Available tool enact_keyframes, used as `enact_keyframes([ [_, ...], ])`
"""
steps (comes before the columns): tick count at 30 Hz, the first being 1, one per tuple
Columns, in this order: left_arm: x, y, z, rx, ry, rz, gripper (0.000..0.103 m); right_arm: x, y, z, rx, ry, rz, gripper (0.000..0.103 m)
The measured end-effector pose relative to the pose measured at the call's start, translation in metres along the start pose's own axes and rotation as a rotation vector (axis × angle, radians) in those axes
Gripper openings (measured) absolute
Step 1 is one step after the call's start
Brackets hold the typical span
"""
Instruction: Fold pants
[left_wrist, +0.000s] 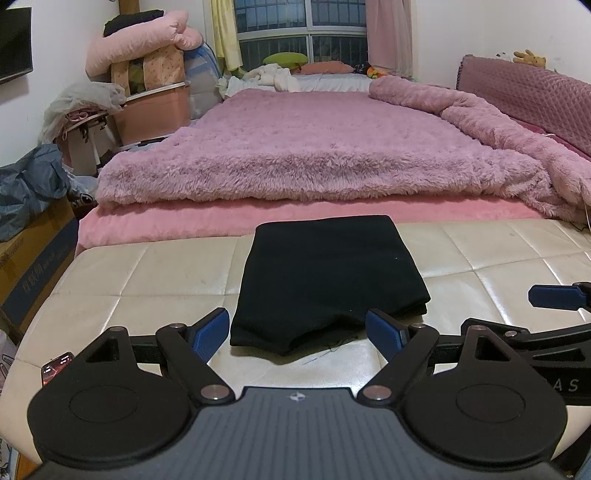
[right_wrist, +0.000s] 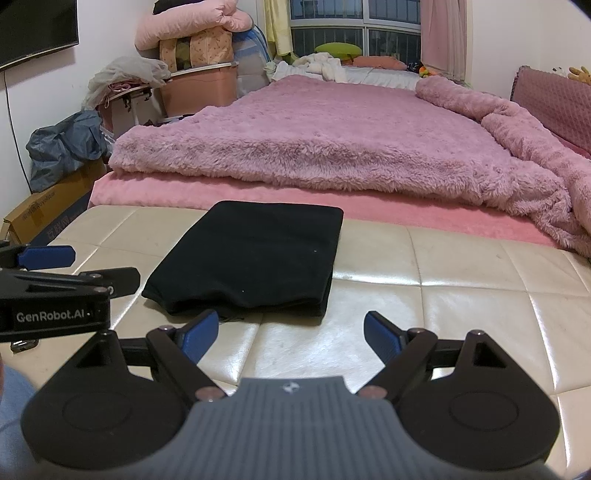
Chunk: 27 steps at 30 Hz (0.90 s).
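Cream quilted leather covers the bench (left_wrist: 147, 273) before the fluffy pink bed (left_wrist: 314, 147). From the left view, my left gripper (left_wrist: 295, 332) is open, empty, near the black pants (left_wrist: 328, 280), a soft flat rectangle. From the right view, my right gripper (right_wrist: 288, 332) also stands open. Folding looks finished; perhaps only smoothing remains.

Soft cloth on a glossy quilted bench

The pants (left_wrist: 328, 273) are black matt cloth, lying on a cream bench (left_wrist: 147, 273) of shiny, smooth leather-like material. At 12 o'clock, the pink blanket (left_wrist: 314, 147) looks long-haired and fluffy. The left gripper (left_wrist: 297, 334) and right gripper (right_wrist: 288, 332) are matt black plastic with blue pads (right_wrist: 199, 334) and small metal pins.
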<state>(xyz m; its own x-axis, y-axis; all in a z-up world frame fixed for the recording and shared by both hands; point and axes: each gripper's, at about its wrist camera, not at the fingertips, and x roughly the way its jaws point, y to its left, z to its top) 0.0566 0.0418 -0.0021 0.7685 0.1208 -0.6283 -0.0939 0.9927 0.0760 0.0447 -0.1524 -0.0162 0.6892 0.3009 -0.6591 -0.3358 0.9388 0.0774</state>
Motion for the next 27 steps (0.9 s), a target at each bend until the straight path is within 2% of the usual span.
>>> enact_keyframes([
  [27,-0.002,-0.0011,0.0018,0.002,0.001,-0.001,0.098,-0.0015,0.0025,-0.001,-0.001,0.004,0.001,0.082],
])
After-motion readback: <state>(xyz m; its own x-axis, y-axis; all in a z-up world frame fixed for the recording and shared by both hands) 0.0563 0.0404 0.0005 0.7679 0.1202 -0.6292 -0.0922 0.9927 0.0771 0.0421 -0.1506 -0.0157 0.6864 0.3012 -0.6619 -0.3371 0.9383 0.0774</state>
